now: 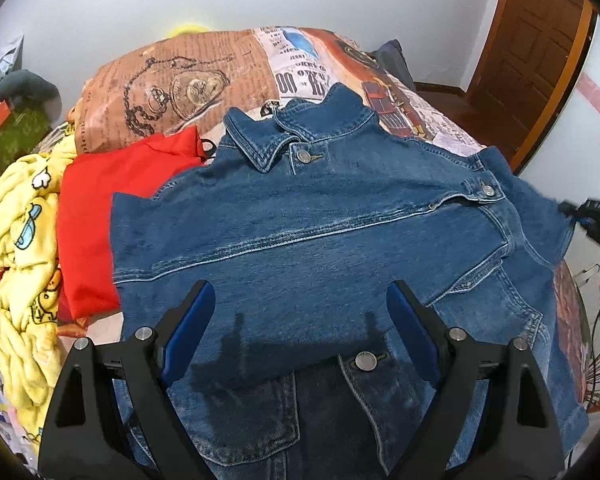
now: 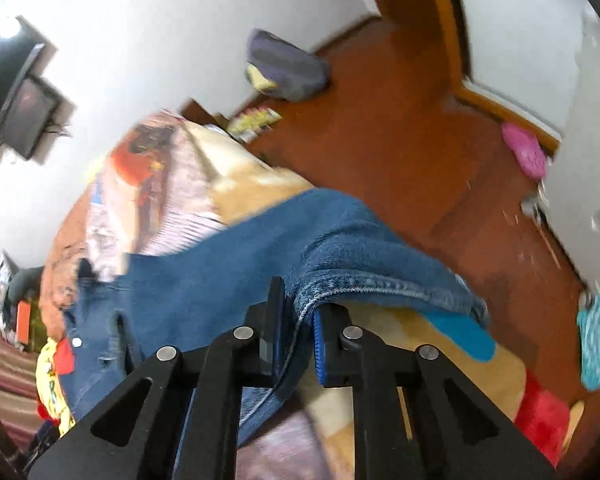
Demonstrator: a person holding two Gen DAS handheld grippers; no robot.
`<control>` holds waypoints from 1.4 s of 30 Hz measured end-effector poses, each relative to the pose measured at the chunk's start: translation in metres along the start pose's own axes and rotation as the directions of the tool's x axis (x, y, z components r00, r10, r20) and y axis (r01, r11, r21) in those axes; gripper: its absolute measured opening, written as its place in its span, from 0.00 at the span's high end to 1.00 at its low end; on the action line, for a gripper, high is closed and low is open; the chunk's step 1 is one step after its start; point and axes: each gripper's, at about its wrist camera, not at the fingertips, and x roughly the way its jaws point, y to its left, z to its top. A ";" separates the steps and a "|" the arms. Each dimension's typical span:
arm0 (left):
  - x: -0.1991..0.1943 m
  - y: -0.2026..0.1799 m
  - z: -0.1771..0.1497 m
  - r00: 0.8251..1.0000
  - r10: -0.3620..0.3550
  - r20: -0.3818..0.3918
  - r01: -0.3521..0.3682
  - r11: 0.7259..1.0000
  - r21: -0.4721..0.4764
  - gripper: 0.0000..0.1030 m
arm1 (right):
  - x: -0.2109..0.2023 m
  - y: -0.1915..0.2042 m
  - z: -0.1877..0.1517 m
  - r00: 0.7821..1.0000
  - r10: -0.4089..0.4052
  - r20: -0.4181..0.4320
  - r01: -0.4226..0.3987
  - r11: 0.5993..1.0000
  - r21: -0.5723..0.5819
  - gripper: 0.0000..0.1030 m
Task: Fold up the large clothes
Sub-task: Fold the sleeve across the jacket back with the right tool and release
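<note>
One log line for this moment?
fold jacket | left gripper open above it | right gripper shut on jacket edge | on bed

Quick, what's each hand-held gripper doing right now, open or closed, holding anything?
Left hand-held gripper: open, empty, over the denim jacket.
Right hand-held gripper: closed on the denim jacket's edge.

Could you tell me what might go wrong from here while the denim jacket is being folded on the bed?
1. The right gripper pinches only a thin hemmed edge of the denim jacket, so the heavy cloth may slip out.
2. The left gripper hovers open and pins nothing, so a pull could drag the folded sleeve out of place.
3. The red garment lies tucked beside the jacket and might get dragged along.
</note>
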 end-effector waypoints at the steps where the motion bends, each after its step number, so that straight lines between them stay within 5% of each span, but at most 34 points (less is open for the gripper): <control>1: -0.002 0.000 -0.001 1.000 -0.001 0.005 0.001 1.000 0.000 0.15 | -0.005 0.007 0.003 1.000 0.012 0.013 -0.012 1.000 -0.014 0.90; 9: -0.028 0.008 -0.006 0.998 -0.008 0.055 0.008 1.000 -0.008 0.15 | -0.066 0.119 0.008 0.977 0.200 0.078 -0.172 0.948 -0.268 0.92; 16: -0.046 0.021 -0.014 0.996 -0.011 0.085 0.012 1.000 -0.020 0.15 | -0.048 0.201 -0.041 0.959 0.281 -0.044 -0.270 0.847 -0.457 0.92; 24: -0.045 0.038 -0.031 0.998 -0.001 0.059 0.003 1.000 -0.030 0.15 | 0.031 0.212 -0.114 0.926 0.201 -0.318 -0.337 0.820 -0.462 0.92; 31: -0.034 0.044 -0.044 1.000 -0.013 0.021 0.014 0.998 -0.054 0.15 | 0.051 0.197 -0.139 0.903 0.097 -0.419 -0.298 0.843 -0.448 0.89; 34: -0.028 0.045 -0.046 1.000 -0.020 0.007 0.020 0.998 -0.063 0.15 | 0.040 0.190 -0.134 0.886 0.098 -0.453 -0.304 0.861 -0.408 0.73; 36: -0.025 0.044 -0.046 1.000 -0.026 0.003 0.026 0.997 -0.066 0.15 | 0.028 0.185 -0.128 0.886 0.105 -0.451 -0.308 0.861 -0.404 0.52; 42: -0.021 0.039 -0.043 0.999 -0.041 0.001 0.041 0.996 -0.075 0.15 | -0.005 0.161 -0.098 0.943 0.142 -0.302 -0.255 0.891 -0.377 0.35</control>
